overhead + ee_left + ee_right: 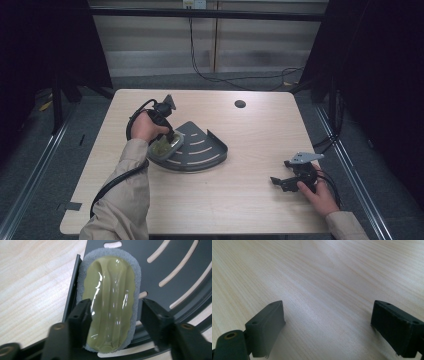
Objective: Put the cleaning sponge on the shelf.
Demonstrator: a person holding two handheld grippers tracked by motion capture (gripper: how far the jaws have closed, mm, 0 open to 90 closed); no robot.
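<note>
A yellow-green sponge point(110, 302) with a grey scouring rim, wrapped in clear film, lies at the left end of a dark grey slotted corner rack point(175, 270). My left gripper point(116, 303) points down over it, one jaw on each long side of the sponge. The left jaw sits against the rim and a thin gap shows at the right jaw, so the jaws are open. In the high view the sponge point(164, 148) rests on the rack point(205, 150) under the left gripper point(170, 140). My right gripper point(280, 182) rests open on the table at the right, with bare wood between its jaws point(328, 312).
The light wooden table point(250, 130) has a round cable hole point(240, 104) near its far edge. The rack's raised wall runs along its curved front side. Black cables trail from both grippers, and dark curtains flank the table.
</note>
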